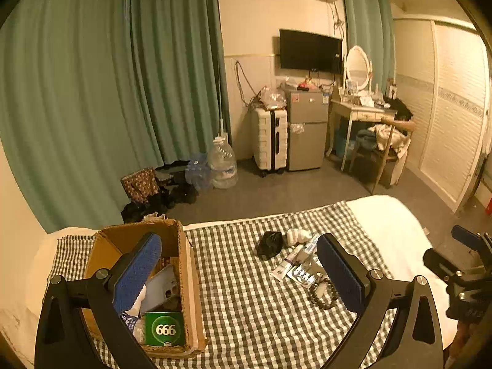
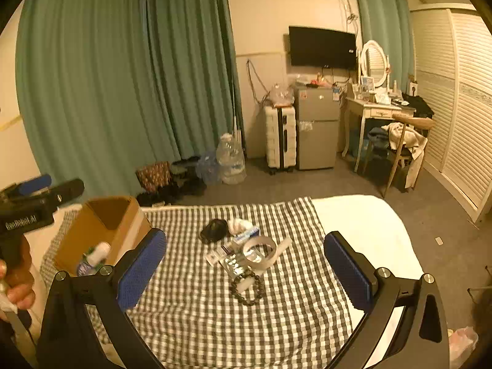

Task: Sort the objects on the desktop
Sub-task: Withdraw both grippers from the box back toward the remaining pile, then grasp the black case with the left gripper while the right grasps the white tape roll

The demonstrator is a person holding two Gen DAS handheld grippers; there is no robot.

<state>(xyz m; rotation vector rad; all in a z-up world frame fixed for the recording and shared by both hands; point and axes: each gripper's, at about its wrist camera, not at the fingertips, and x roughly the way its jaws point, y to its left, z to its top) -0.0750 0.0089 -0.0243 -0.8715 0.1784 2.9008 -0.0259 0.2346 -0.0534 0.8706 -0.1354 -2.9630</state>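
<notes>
A cluster of small objects lies on the checked cloth [image 2: 196,307], right of the cardboard box [image 2: 101,230]. The cluster comprises a dark bead bracelet [image 2: 246,289] nearest the cameras, a roll of tape [image 2: 259,253], a foil blister pack [image 2: 235,266], a white tube [image 1: 286,264], a black crumpled item [image 2: 213,230] and a white crumpled item [image 2: 240,224] farthest away. Labels are too blurred to read.

The box stands open. It holds a green packet [image 1: 165,329] marked "666", a phone case [image 1: 161,289] and a bottle [image 2: 98,253]; other contents are hidden.

Left gripper [image 1: 240,273]: jaws wide, empty, one finger above the box. Right gripper [image 2: 244,269]: jaws wide, empty, framing the cluster.
</notes>
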